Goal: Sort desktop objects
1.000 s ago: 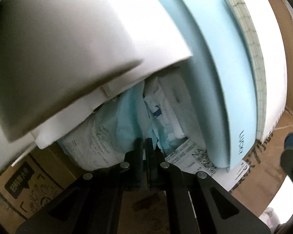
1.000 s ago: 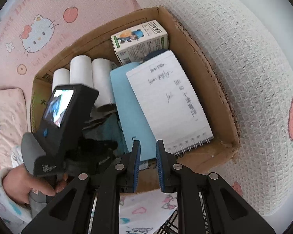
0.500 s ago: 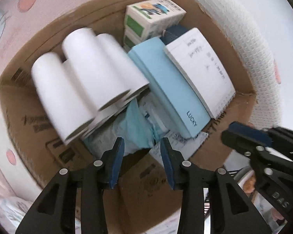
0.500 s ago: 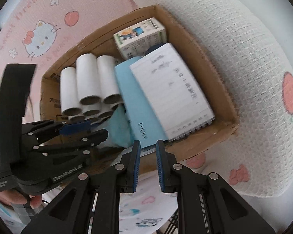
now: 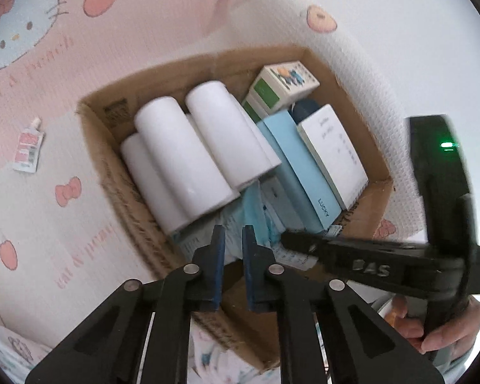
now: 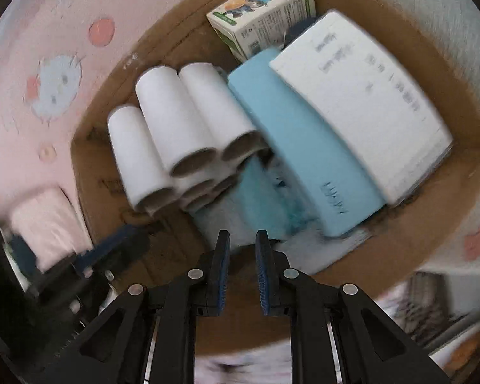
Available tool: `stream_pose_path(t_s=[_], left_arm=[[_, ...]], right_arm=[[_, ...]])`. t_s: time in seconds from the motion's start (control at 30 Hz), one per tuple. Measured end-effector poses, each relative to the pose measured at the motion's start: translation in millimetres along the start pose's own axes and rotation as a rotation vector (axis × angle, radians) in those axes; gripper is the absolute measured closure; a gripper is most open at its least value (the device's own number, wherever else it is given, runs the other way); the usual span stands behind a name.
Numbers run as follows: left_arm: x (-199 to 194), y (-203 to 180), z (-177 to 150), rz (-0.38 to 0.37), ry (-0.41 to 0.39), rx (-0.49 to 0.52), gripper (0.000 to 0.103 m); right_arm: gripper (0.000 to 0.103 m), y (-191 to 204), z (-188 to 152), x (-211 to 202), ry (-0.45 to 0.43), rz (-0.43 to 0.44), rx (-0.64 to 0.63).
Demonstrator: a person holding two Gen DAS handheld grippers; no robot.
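Note:
A cardboard box (image 5: 134, 204) (image 6: 457, 172) holds several white paper rolls (image 5: 179, 156) (image 6: 169, 121), a light blue book (image 5: 300, 172) (image 6: 304, 147), a white notebook (image 5: 332, 153) (image 6: 361, 105), a green and white carton (image 5: 281, 83) (image 6: 265, 9) and crumpled blue and white packets (image 5: 256, 220) (image 6: 256, 198). My left gripper (image 5: 230, 233) is open and empty, above the box's near edge. My right gripper (image 6: 242, 240) is open and empty, over the packets; it also shows in the left wrist view (image 5: 361, 256), reaching in from the right.
The box rests on pink Hello Kitty bedding (image 5: 48, 48) (image 6: 48, 73) beside a white waffle-weave blanket (image 5: 352, 64). A small sachet (image 5: 28, 147) lies on a pale pillow left of the box. The left gripper's body (image 6: 64, 275) shows at lower left.
My left gripper has let go, opened and pulled back out of the box. My right gripper has moved closer over the box and opened a little wider.

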State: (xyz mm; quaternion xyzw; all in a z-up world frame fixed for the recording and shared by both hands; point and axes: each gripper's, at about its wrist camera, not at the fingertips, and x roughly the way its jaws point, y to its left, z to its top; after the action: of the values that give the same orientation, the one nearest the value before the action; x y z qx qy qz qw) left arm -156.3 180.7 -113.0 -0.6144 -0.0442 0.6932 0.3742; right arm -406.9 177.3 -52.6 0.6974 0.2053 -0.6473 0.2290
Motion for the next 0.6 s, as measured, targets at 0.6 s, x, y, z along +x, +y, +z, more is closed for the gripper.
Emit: stream_pose_path(t_s=[0.6], left_arm=[[-19,35,1,-0.134,-0.1,0.054,0.093]], right_arm=[[0.091,-3,-6,85,-0.009,-0.134,0.604]])
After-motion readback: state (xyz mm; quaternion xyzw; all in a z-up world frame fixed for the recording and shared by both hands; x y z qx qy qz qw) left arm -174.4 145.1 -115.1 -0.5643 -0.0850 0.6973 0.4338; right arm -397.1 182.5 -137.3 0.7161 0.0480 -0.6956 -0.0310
